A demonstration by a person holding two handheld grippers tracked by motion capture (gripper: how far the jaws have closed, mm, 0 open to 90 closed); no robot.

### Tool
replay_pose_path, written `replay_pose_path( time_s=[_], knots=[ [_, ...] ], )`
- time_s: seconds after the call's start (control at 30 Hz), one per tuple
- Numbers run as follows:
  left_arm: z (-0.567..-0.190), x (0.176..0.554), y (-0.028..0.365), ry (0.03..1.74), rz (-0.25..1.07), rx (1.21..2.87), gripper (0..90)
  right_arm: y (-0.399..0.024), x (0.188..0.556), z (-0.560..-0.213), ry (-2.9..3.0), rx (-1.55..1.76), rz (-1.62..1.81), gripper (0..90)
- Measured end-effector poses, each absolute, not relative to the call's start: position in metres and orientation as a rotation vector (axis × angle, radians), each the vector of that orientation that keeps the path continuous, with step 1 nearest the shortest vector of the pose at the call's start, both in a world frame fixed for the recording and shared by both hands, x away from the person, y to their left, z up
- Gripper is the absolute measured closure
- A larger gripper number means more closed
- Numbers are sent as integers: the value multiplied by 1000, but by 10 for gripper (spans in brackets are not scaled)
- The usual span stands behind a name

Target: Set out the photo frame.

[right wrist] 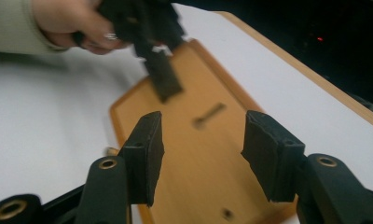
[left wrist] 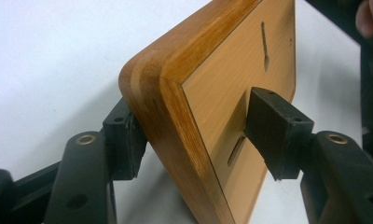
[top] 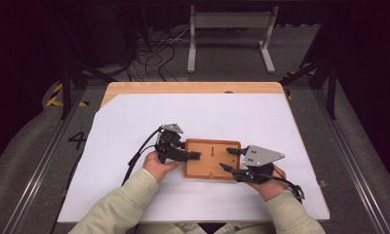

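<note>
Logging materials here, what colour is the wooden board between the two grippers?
The wooden board is warm orange-brown, with a darker glossy rim; clearest in the left gripper view.

Left claw (top: 195,155) clamped, right claw (top: 227,159) agape

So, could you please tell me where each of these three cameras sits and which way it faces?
High view: above the person's side, facing forward and down on the table; forearms, hands and both grippers show.
Left gripper view: rides the left gripper, looking along jaws that straddle the wooden board edge.
Right gripper view: rides the right gripper, open jaws over the board, facing the left hand.
All share the board.
</note>
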State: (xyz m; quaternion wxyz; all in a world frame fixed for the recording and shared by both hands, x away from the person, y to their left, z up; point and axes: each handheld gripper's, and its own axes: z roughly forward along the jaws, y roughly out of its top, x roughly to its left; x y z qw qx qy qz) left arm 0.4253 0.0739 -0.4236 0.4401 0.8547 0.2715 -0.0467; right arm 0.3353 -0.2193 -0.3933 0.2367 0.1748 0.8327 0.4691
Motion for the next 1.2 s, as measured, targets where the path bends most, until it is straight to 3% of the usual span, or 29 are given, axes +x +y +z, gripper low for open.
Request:
replay_pose_path(
  time_s=[0.17,0.33,0.73,0.87,1.2],
  knots=[
    [-414,408,76,580,-23,2146,453,-255,339,-387,2190,620,1324,473],
    [-414,399,80,534,-62,2131,548,-281,342,-388,2137,724,1294,473],
    [-406,364,78,311,30,2188,643,-296,346,-396,2153,794,1266,470],
    [-406,356,78,269,63,2208,649,-297,346,-398,2162,804,1258,463],
    [-408,344,79,218,2,2211,605,-299,344,-401,2169,815,1251,454]
  ],
)
